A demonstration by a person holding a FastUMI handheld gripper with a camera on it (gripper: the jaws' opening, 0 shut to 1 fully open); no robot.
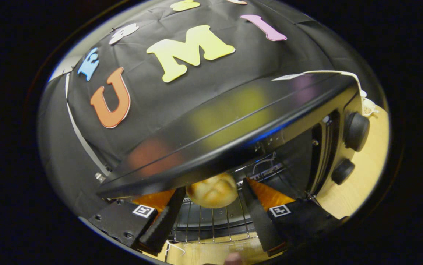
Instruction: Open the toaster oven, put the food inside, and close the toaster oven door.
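Note:
A black toaster oven (233, 121) stands tilted across my view, its glossy top nearest. Its front is open, and the wire rack (211, 224) shows inside, below the top's edge. A round, golden-brown bun (212, 191) sits between my fingertips, just over the rack at the oven's mouth. My gripper (213, 186) is shut on the bun, with one finger against each side of it. The top part of the bun is hidden behind the oven's front edge.
Two black knobs (356, 130) (342, 171) sit on the oven's control panel to the right of the opening. The oven rests on a light wooden table (367, 173). The booth's black cloth wall (152, 99) rises close behind the oven.

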